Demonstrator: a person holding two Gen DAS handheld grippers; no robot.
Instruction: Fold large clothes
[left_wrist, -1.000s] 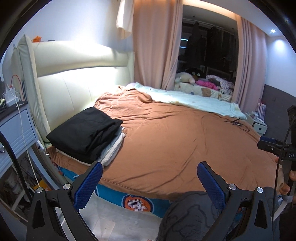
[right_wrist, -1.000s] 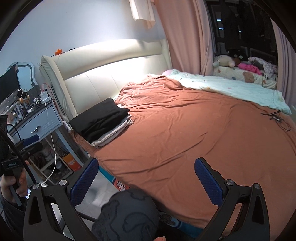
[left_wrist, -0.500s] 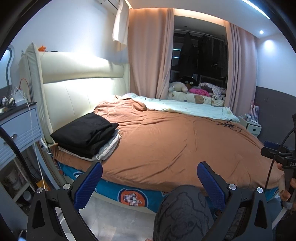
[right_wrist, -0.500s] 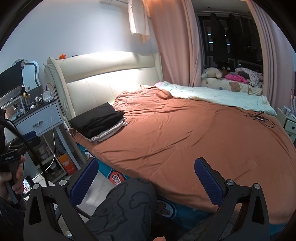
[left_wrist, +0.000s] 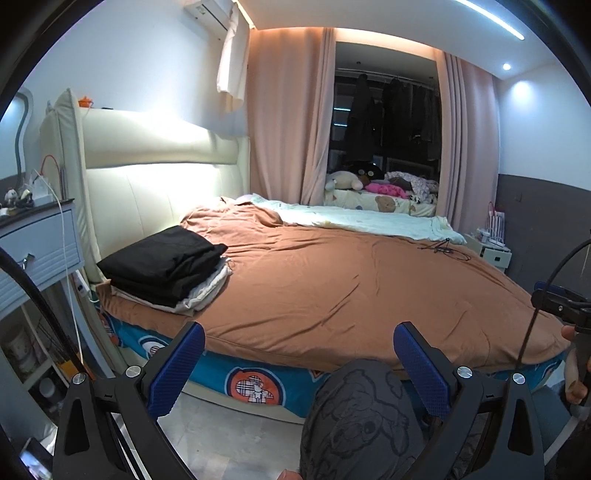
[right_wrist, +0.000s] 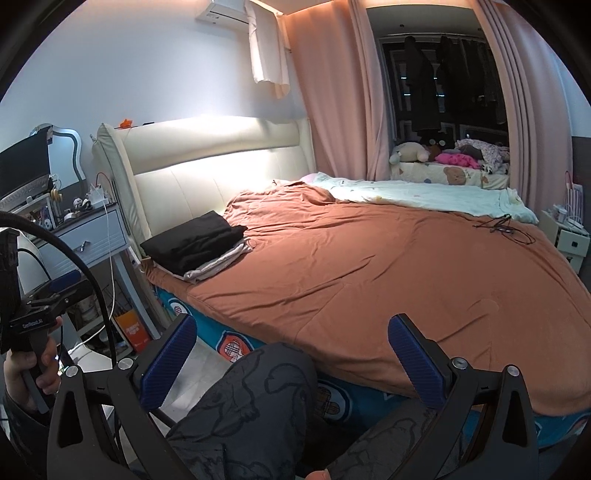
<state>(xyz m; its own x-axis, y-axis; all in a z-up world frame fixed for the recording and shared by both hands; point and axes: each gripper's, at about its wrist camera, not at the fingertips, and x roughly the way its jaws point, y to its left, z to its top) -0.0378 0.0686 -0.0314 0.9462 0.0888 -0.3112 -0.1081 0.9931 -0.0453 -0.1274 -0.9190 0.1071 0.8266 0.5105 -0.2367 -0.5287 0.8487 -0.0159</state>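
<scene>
A stack of folded clothes, black on top (left_wrist: 166, 260) and pale grey below (left_wrist: 207, 293), lies at the near left corner of the bed by the headboard; it also shows in the right wrist view (right_wrist: 195, 242). My left gripper (left_wrist: 297, 363) is open and empty, held off the bed's near edge above the person's knee. My right gripper (right_wrist: 291, 358) is open and empty, also back from the bed edge. The brown bedspread (left_wrist: 351, 288) lies spread flat over the bed, seen too in the right wrist view (right_wrist: 388, 266).
A cream headboard (left_wrist: 155, 173) stands at the left. A grey nightstand (left_wrist: 37, 243) with cables stands left of the bed. A pale green blanket (left_wrist: 362, 221) and a black cable (left_wrist: 443, 249) lie at the far side. The person's patterned grey knee (left_wrist: 362, 417) is below the grippers.
Both grippers have drawn back and lowered away from the bed; the bed's side and the floor now show. Both stay open and empty.
</scene>
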